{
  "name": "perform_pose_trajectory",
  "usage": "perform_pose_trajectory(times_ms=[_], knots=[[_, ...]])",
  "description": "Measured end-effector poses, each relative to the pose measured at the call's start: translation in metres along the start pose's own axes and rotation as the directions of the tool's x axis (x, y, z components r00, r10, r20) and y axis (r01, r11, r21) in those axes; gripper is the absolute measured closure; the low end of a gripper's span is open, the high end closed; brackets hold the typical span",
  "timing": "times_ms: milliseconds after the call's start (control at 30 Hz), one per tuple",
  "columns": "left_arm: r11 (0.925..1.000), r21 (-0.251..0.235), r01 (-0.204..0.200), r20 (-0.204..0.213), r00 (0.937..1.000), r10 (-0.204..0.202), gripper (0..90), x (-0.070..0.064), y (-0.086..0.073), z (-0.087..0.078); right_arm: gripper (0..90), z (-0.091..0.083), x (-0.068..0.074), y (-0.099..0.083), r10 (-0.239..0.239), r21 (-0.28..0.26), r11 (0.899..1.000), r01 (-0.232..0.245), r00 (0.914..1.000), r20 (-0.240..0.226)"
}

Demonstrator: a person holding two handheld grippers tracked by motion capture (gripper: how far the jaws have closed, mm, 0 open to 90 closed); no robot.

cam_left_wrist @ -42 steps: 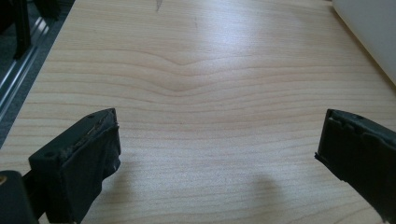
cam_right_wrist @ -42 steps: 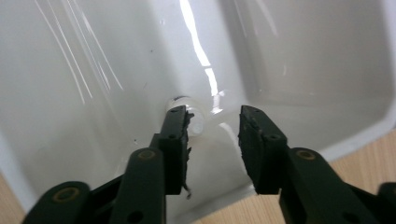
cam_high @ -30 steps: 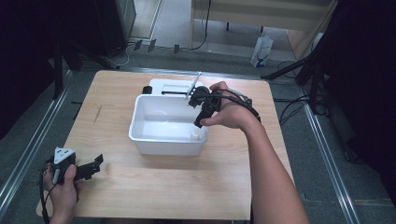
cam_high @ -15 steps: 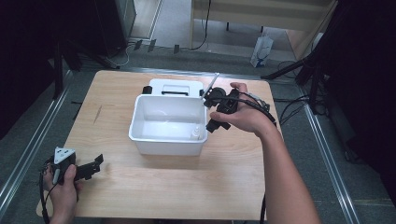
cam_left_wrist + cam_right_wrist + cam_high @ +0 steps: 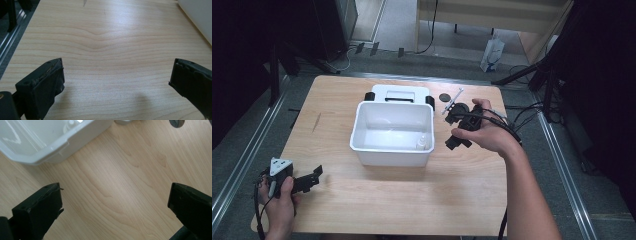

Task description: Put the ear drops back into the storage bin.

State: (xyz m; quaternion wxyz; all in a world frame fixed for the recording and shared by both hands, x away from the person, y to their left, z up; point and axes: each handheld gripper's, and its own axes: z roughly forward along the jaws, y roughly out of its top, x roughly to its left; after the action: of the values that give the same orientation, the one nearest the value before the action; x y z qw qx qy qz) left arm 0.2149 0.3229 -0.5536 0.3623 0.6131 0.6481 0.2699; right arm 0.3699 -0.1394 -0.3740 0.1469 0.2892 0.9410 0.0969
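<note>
A small bottle stood inside the white tub; the right gripper hovered just beside it, jaws wide and empty.

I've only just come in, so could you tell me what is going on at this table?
A person holds tongs in each hand at a wooden table. The right tongs hover open just right of a white tub that holds a small clear bottle. The left tongs rest open near the table's front left corner, gripping nothing. A white lid lies behind the tub.
</note>
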Motion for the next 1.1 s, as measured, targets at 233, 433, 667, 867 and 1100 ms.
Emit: perform_pose_trajectory(times_ms=[233,433,667,867,1100], knots=[[1.0,0.0,-0.003,0.001,1.0,0.003,0.2,0.0,0.0,0.0,0.0,0.009,-0.003,-0.025,0.031,0.005,0.999,-0.031,0.9994,0.012],[1.0,-0.003,-0.001,0.0,1.0,0.001,0.2,0.0,0.0,0.0,0.0,0.017,-0.006,-0.048,0.071,0.007,0.997,-0.071,0.9974,0.016],[1.0,-0.003,-0.002,0.0,1.0,0.002,0.2,0.0,0.0,0.0,0.0,0.023,-0.008,-0.074,0.106,0.0,0.994,-0.106,0.9939,0.03],[1.0,-0.004,-0.003,0.0,1.0,0.003,0.2,-0.001,0.0,-0.001,0.0,0.031,-0.008,-0.095,0.141,-0.015,0.99,-0.14,0.989,0.046],[1.0,-0.001,-0.003,0.0,1.0,0.003,0.2,-0.001,-0.001,-0.001,0.0,0.038,-0.007,-0.119,0.188,-0.031,0.982,-0.186,0.9811,0.048]])
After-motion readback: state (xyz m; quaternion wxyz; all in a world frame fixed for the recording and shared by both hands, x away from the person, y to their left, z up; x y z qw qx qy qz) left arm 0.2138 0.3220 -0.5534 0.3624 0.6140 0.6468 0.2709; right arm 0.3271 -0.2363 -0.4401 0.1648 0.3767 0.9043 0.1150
